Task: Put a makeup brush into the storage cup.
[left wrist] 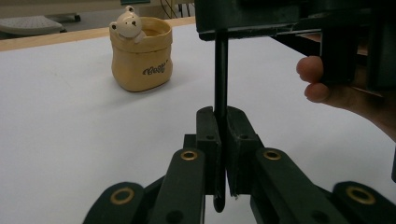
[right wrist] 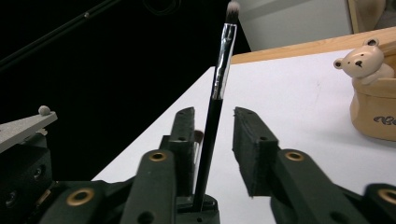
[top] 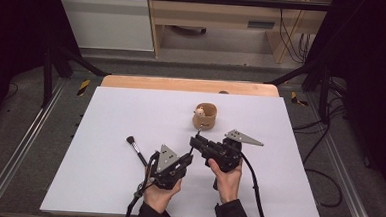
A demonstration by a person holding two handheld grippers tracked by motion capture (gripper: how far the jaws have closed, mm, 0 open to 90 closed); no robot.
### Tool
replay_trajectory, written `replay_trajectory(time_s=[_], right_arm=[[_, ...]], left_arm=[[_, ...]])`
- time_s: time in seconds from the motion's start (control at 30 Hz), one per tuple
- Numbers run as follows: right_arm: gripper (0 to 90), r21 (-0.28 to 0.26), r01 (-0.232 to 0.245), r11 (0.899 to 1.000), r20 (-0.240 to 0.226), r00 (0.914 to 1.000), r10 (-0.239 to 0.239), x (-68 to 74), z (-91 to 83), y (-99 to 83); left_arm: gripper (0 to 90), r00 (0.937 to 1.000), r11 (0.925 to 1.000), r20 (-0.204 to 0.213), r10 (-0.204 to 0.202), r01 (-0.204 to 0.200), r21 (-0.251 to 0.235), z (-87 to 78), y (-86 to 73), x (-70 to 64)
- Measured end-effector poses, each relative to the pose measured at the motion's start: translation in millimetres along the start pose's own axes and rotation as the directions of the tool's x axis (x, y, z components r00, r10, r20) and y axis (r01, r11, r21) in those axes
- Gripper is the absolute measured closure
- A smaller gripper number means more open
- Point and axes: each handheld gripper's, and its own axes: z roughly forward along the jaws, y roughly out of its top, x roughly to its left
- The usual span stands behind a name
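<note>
A thin black makeup brush (left wrist: 220, 79) stands upright in my left gripper (left wrist: 220, 119), whose jaws are shut on its handle. In the high view that left gripper (top: 188, 158) is at the table's front centre, and the brush (top: 194, 142) rises from it towards my right gripper (top: 197, 140). My right gripper (right wrist: 214, 114) is open, and the brush (right wrist: 219, 79) passes between its jaws, close to the left one, bristles up. A tan cup with a small bear on its rim (top: 204, 116) (left wrist: 141, 53) (right wrist: 376, 107) stands just beyond both grippers.
A second, thicker brush with a dark head (top: 136, 152) lies on the white tabletop (top: 110, 119) left of my left gripper. A wooden edge (top: 189, 85) runs along the table's far side. Black frame bars stand on both sides.
</note>
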Motion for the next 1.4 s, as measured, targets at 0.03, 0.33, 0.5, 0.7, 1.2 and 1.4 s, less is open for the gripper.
replay_trajectory(time_s=[0.03,0.33,0.5,0.7,1.2,1.4], right_arm=[[72.9,-0.002,0.001,1.0,-0.002,1.0,-0.001,-0.3,-0.2,0.1],[83.3,-0.008,-0.008,1.0,-0.019,0.9998,0.008,-0.4,-1.6,0.8],[85.5,-0.017,-0.019,1.0,-0.05,0.9986,0.018,0.3,-1.3,1.3],[85.6,-0.014,-0.008,1.0,-0.048,0.9988,0.007,1.5,-3.4,4.0],[85.7,-0.084,0.1,0.991,0.059,0.9938,-0.095,3.6,-15.3,22.7],[85.7,-0.109,0.142,0.984,0.104,0.9859,-0.131,2.6,-16.6,31.1]], left_arm=[[85.1,1.0,1.0,0.001,-0.001,0.001,-0.001,-0.1,0.0,-0.2],[85.0,1.0,1.0,-0.007,0.004,-0.004,-0.002,0.8,-0.7,-2.1],[84.9,0.9999,1.0,-0.012,0.008,-0.008,-0.006,1.1,-0.6,-2.6],[78.3,0.9996,0.9997,-0.016,0.023,-0.023,-0.006,-1.6,3.3,-1.8],[43.0,0.998,0.9978,0.019,0.06,-0.059,-0.03,-15.5,27.9,16.4],[35.7,0.9957,0.9956,0.016,0.091,-0.091,-0.022,-21.8,39.4,22.9]])
